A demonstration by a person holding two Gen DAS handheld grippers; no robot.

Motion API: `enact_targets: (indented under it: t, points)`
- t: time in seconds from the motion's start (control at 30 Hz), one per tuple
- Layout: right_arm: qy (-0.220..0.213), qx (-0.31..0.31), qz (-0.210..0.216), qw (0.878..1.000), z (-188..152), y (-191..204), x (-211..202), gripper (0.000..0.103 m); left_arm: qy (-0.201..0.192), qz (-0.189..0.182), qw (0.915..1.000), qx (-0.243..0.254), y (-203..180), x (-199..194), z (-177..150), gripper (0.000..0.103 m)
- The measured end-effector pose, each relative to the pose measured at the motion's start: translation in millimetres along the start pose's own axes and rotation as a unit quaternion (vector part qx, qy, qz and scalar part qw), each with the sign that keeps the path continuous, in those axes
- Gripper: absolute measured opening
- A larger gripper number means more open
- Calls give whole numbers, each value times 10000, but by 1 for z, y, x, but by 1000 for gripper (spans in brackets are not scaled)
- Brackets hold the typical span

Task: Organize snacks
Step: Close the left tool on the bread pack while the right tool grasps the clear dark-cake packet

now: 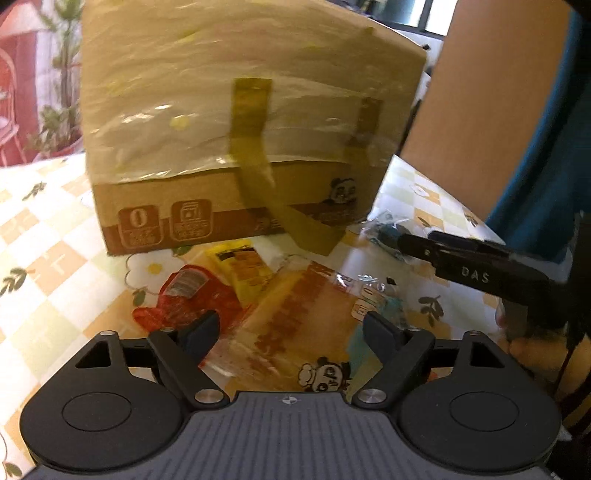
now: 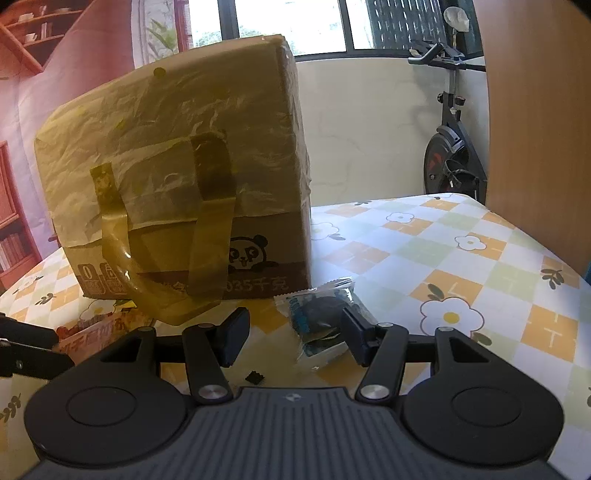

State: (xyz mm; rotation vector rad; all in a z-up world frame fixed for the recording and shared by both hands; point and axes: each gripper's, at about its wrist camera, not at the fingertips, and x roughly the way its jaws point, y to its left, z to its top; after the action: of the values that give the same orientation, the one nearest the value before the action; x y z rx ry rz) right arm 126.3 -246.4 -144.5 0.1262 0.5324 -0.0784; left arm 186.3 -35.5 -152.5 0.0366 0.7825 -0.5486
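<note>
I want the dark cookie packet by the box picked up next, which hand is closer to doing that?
Right. Its gripper is open with the dark cookie packet already lying against its right finger. The left gripper hovers open over the orange packets further left.

Daylit window (image 2: pixel 291 22) behind; exercise bike (image 2: pixel 448 147) by white wall; wooden panel (image 2: pixel 535 110) right; floral checked tablecloth (image 2: pixel 424 236).

Place: a home, living area.
Table: floral checked tablecloth (image 2: pixel 424 236).
Fitness gear: exercise bike (image 2: pixel 448 144) beside the window (image 2: pixel 291 22).
Backdrop: printed bookshelf wall hanging (image 2: pixel 22 110).
</note>
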Motion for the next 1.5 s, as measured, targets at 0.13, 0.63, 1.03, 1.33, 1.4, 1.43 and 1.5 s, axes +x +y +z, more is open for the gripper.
enact_targets:
  t: [0.13, 0.63, 1.03, 1.33, 1.4, 1.43, 1.5]
  points:
    - [21, 3, 2, 10000, 0, 0, 1, 59, 5, 75, 9998, 210, -5, 3, 0, 89]
    - [70, -44, 12, 10000, -1, 2, 3, 59, -178, -2, 9997, 192, -5, 17, -1, 82]
    - [86, -99, 4, 9999, -2, 2, 3, 59, -358, 342, 9985, -227, 2, 11, -4, 82]
    - [149, -153, -230, 9995, 14, -9, 14, 59, -440, 351, 9970, -534, 10, 9, -10, 84]
    - [238, -310, -202, 9990, 19, -10, 22, 60, -452, 337, 9968, -570, 11, 10, -11, 84]
    - [279, -387, -191, 9987, 21, -10, 27, 60, -458, 332, 9967, -576, 12, 10, -12, 84]
    - [378, -520, -233, 9977, 19, -10, 37, 60, -476, 326, 9966, -582, 12, 9, -14, 84]
